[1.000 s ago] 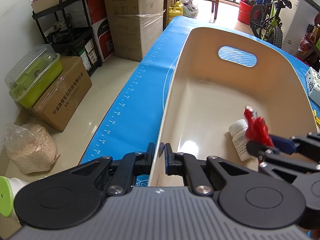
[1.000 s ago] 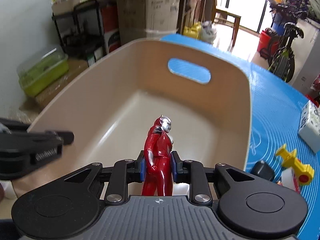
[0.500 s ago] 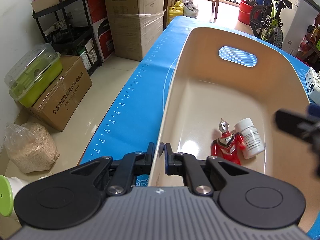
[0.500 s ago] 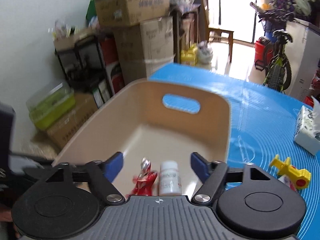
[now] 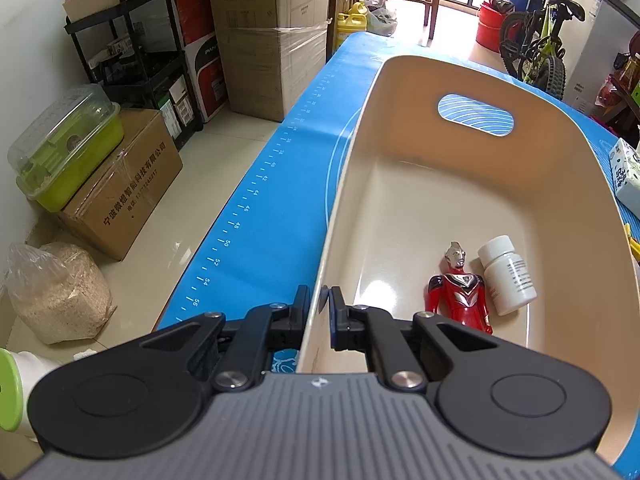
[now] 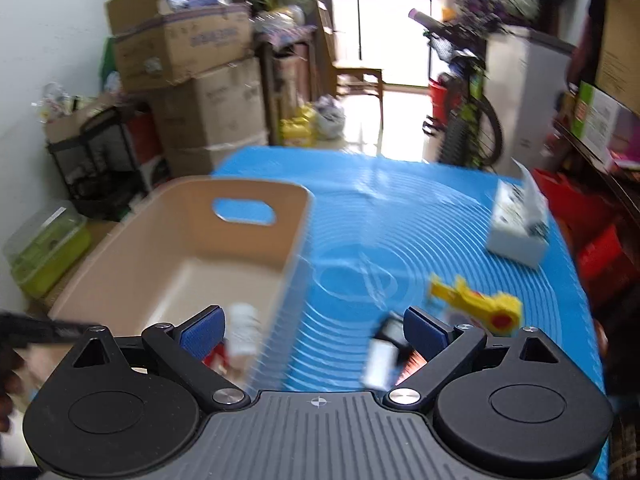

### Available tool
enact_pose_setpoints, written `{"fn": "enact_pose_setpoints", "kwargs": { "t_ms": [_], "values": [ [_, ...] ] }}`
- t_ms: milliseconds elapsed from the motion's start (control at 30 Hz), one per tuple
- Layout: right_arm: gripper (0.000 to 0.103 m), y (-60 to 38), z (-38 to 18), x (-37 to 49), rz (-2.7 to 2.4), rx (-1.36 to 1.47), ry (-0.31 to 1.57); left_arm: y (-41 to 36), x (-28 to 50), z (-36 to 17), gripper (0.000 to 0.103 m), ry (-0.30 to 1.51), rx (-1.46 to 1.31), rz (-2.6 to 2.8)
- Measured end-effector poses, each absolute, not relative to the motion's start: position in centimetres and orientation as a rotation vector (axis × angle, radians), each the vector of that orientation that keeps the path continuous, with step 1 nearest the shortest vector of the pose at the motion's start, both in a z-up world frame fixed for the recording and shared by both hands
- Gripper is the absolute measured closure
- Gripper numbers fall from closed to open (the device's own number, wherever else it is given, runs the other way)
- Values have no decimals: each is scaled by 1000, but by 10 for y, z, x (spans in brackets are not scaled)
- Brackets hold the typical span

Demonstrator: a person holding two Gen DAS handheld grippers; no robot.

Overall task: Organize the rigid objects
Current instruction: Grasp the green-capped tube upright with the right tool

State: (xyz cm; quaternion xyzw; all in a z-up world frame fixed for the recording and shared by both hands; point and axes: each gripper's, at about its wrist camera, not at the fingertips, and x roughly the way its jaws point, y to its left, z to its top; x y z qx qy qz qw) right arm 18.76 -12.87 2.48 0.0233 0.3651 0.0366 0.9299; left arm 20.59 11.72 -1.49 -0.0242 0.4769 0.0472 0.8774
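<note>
A beige bin [image 5: 568, 184] with a handle slot stands on the blue mat. My left gripper [image 5: 320, 304] is shut on the bin's near left rim. Inside the bin lie a red and silver hero figure [image 5: 460, 288] and a white pill bottle [image 5: 508, 276], side by side. My right gripper [image 6: 316, 328] is open and empty, above the mat beside the bin's [image 6: 176, 236] right wall. A yellow toy [image 6: 476, 304] and a small black and white object [image 6: 384, 352] lie on the mat near its right finger. The right wrist view is blurred.
A white tissue box [image 6: 520, 220] sits at the mat's right side; it also shows in the left wrist view [image 5: 626, 172]. Cardboard boxes [image 5: 268, 28], a black shelf and a green container [image 5: 64, 148] stand on the floor left of the table. A bicycle [image 5: 540, 44] stands behind.
My right gripper let go of the red figure, which now lies in the bin next to the bottle. The gripper opened, pulled back and swung right over the mat. The left gripper has not moved.
</note>
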Motion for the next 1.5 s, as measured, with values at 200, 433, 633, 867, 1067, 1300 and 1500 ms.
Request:
{"fn": "enact_pose_setpoints", "kwargs": {
  "t_ms": [200, 433, 633, 867, 1067, 1300, 1500],
  "values": [
    [8, -147, -10, 179, 8, 54, 828, 117, 206, -15, 92, 995, -50, 99],
    [9, -151, -49, 183, -10, 59, 920, 117, 206, -14, 92, 995, -50, 100],
    [19, -150, -78, 189, -13, 75, 996, 118, 206, -14, 92, 995, -49, 100],
    [41, -148, -87, 190, -14, 76, 1014, 118, 206, -14, 92, 995, -49, 100],
    [67, -147, -85, 190, 15, 72, 1002, 117, 206, -14, 92, 994, -48, 99],
    [69, -145, -78, 186, 26, 61, 977, 117, 206, -14, 92, 995, -49, 100],
    [69, -149, -61, 177, 13, 82, 919, 117, 206, -14, 92, 995, -49, 100]
  ]
}}
